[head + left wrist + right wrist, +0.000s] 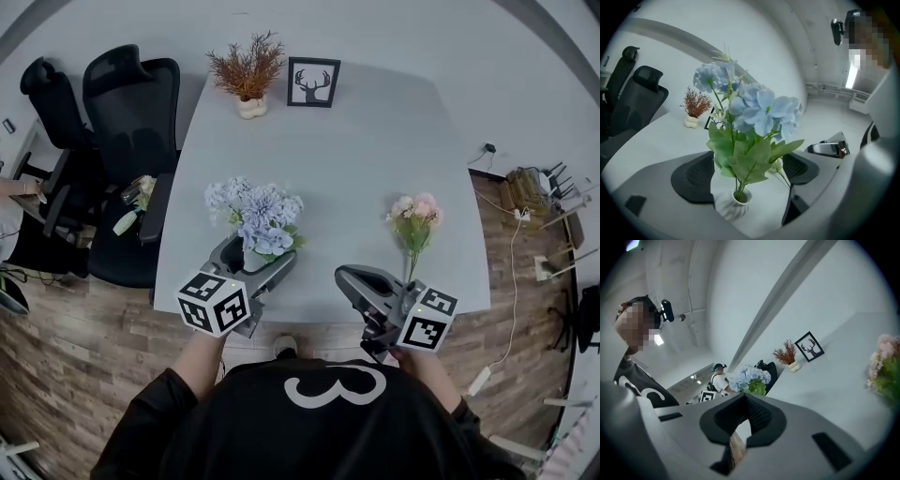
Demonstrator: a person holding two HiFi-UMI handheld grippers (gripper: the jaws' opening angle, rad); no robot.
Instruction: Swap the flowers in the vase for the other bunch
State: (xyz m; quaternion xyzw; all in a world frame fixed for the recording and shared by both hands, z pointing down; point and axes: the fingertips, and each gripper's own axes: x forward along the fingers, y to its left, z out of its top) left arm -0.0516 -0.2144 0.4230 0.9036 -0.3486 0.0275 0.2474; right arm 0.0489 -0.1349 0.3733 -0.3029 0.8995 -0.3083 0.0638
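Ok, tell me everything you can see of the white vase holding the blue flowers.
The white vase is small and squat, with a ribbed, swirled body and a round open mouth; it looks like matte ceramic. It stands upright on the grey table, near the person's edge, and holds the green stems of the blue flowers, which rise well above it. It sits between the open jaws of the left gripper, close to one pad; contact cannot be told.

Vase (732, 206) w/ flowers (255, 214) in it stands near-left on table (356, 159), betw. left tongs' (255, 257) jaws; other bunch (413, 223) near-right, well apart; potted plant (247, 75) at far edge, framed pic (313, 82) just right of it; chairs (122, 103) left of table.
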